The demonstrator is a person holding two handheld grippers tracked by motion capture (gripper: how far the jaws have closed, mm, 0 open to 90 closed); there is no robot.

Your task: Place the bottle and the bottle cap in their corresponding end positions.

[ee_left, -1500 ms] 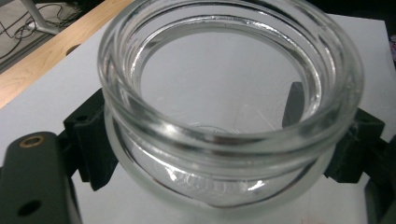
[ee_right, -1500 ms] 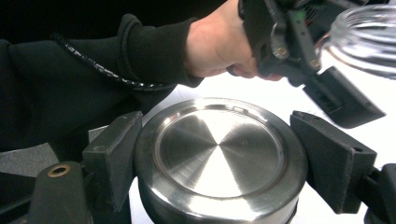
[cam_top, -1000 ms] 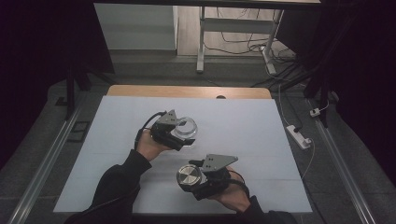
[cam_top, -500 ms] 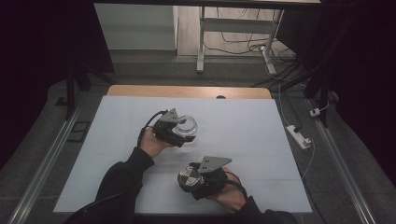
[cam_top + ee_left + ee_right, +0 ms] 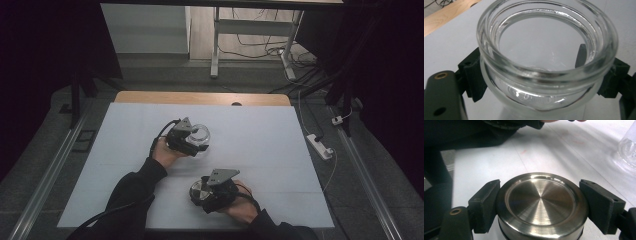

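a: where are the hands? 
b: left gripper [image 5: 196,141] is out over mid tabletop [image 5: 260,130], forearm angled in from bottom left. right gripper [image 5: 201,192] sits nearer the person, by the front edge.

a: and the jaws? 
b: left jaws pinch a glass jar [image 5: 547,58] under its rim, nothing in it. right jaws clamp a steel lid [image 5: 541,206] on both sides.

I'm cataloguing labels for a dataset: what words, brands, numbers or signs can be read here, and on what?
No readable text anywhere.
Glass jar: faint raised marks on its lower wall, too blurred to read.
Steel lid: plain brushed metal, no marking.
Left gripper and right gripper: no label legible.
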